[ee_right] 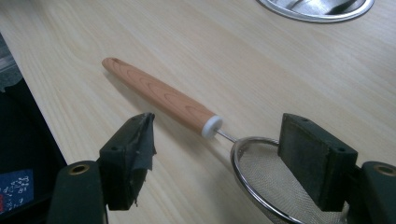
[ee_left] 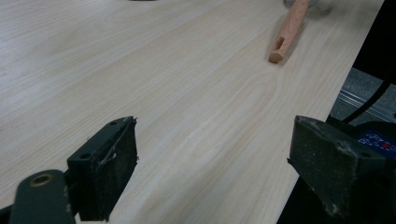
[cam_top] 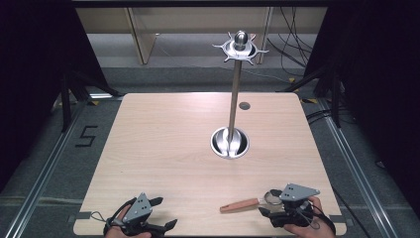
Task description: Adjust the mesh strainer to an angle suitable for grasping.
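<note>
**Light strainer, best taken by its wooden handle**

Small wire-mesh strainer with a reddish wooden handle [ee_right: 161,95], lying flat near the front right edge of the pale wooden desk [cam_top: 163,144]. Probably light; handle stiff and easy to pinch, mesh bowl thin and likely to dent, steel rim slippery. Right gripper [ee_right: 224,158] low over the rim, jaws spread, holding nothing. Left gripper [ee_left: 212,170] well apart at front left, jaws spread and empty. Farther back, a tall steel hanging stand [cam_top: 234,94] in its round base.
</note>
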The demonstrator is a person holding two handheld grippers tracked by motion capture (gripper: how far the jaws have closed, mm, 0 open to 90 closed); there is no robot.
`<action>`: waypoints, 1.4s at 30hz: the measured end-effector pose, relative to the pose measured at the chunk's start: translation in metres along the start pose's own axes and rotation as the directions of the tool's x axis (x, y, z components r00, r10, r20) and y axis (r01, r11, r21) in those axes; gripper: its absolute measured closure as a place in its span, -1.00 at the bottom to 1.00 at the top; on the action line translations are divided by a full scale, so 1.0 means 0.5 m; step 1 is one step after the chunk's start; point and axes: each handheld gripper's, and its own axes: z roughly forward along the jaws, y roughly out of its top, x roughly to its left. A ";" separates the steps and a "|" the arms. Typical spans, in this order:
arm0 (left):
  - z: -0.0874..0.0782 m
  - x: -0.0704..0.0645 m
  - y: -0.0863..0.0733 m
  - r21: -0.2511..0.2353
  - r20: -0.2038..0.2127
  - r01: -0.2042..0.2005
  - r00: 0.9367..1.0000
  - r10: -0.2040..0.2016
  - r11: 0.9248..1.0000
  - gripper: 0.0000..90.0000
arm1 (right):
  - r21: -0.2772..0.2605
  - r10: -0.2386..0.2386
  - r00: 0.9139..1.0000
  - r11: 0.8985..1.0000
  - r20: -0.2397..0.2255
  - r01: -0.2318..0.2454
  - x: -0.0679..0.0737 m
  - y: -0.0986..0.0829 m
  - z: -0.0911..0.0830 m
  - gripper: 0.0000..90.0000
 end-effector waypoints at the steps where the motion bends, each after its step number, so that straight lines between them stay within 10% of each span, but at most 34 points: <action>1: 0.001 -0.001 -0.001 -0.007 0.002 0.001 1.000 -0.001 1.000 -0.67 | 0.000 0.004 1.000 1.000 -0.004 -0.004 0.002 0.000 0.001 -0.37; 30: 0.003 0.001 -0.001 -0.006 0.001 0.011 1.000 -0.011 1.000 -0.67 | 0.036 -0.083 0.996 0.996 -0.029 0.084 0.022 0.033 0.014 -0.36; 42: 0.003 -0.003 -0.003 -0.015 -0.003 0.031 1.000 -0.031 0.999 -0.67 | 0.145 -0.165 0.981 0.973 -0.105 0.179 0.038 0.077 0.079 -0.30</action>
